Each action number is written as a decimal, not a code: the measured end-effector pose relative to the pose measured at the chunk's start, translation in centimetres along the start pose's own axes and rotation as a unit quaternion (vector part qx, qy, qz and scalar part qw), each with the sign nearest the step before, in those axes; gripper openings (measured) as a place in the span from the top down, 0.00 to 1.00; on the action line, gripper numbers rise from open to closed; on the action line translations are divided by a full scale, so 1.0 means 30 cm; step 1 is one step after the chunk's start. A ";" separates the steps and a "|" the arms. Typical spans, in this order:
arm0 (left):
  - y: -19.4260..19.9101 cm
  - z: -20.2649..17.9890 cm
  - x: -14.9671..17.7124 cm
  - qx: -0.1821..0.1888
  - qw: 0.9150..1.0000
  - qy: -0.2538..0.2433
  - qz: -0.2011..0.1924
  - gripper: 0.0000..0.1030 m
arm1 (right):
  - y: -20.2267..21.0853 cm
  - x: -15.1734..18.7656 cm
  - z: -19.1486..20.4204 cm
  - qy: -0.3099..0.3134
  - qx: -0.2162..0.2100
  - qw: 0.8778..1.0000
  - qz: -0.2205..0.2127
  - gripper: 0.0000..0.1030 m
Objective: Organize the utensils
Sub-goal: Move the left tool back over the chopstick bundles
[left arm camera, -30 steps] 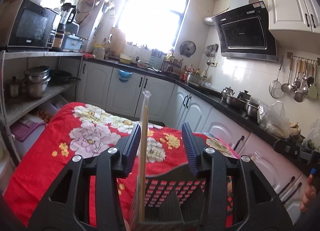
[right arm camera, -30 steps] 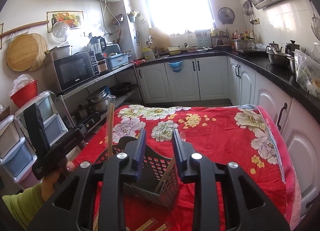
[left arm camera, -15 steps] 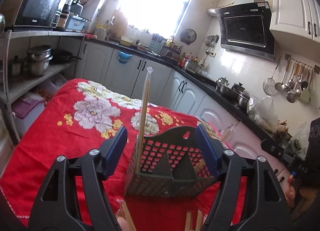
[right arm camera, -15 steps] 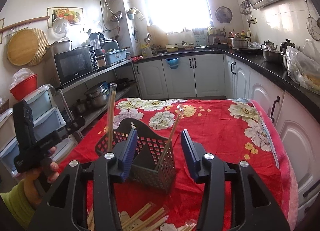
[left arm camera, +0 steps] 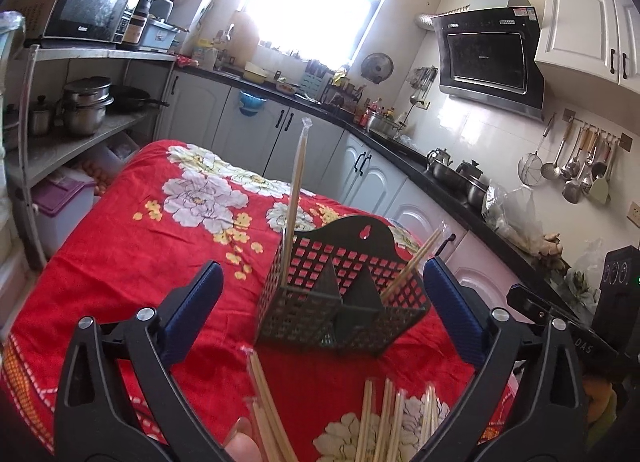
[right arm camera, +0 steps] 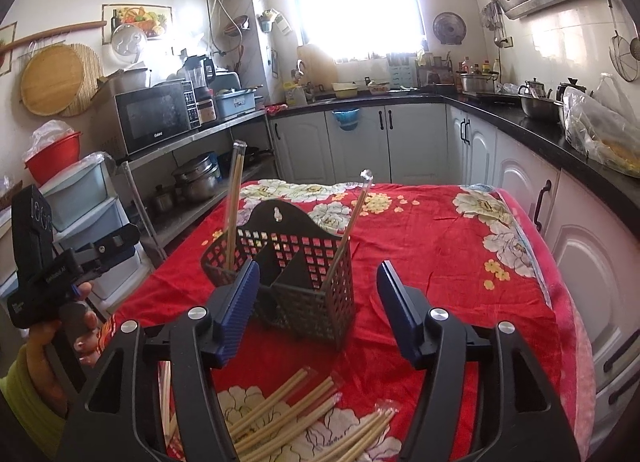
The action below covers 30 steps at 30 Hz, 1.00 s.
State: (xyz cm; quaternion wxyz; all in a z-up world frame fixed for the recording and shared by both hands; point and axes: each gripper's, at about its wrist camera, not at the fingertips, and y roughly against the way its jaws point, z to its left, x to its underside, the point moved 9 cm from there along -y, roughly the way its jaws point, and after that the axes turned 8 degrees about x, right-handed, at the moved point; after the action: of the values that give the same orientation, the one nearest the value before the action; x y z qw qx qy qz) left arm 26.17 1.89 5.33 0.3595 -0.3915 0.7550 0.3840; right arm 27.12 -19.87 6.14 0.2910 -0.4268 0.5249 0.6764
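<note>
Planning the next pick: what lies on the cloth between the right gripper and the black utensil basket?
Right wrist view: only bare red cloth between right gripper and basket; wrapped chopsticks lie nearer, under it.

Plastic, wood and cloth on a kitchen table

The basket looks matt dark plastic, perforated; the chopsticks pale wood in clear glossy wrappers; the tablecloth soft red flowered cloth; the gripper pads ribbed blue, on smooth black plastic arms.

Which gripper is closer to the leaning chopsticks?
Right, probably. Right gripper, empty jaws opening, has leaning chopsticks straight ahead; left gripper, also opening, sits toward the basket's other end.
</note>
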 end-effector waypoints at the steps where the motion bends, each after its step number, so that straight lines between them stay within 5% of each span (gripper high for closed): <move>1: 0.006 0.003 0.004 -0.001 1.000 0.001 0.002 0.10 | 0.005 0.005 0.002 0.001 0.001 1.000 0.001 0.43; 30: 0.132 0.170 0.289 -0.054 0.994 0.046 0.084 0.10 | 0.005 0.325 0.062 0.020 0.004 0.996 0.084 0.43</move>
State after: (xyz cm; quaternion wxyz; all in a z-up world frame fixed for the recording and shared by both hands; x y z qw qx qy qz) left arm 20.20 5.13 -3.09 0.2695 -0.3622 0.7792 0.4348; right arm 21.94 -18.64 -2.25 0.2242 -0.3937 0.5674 0.6876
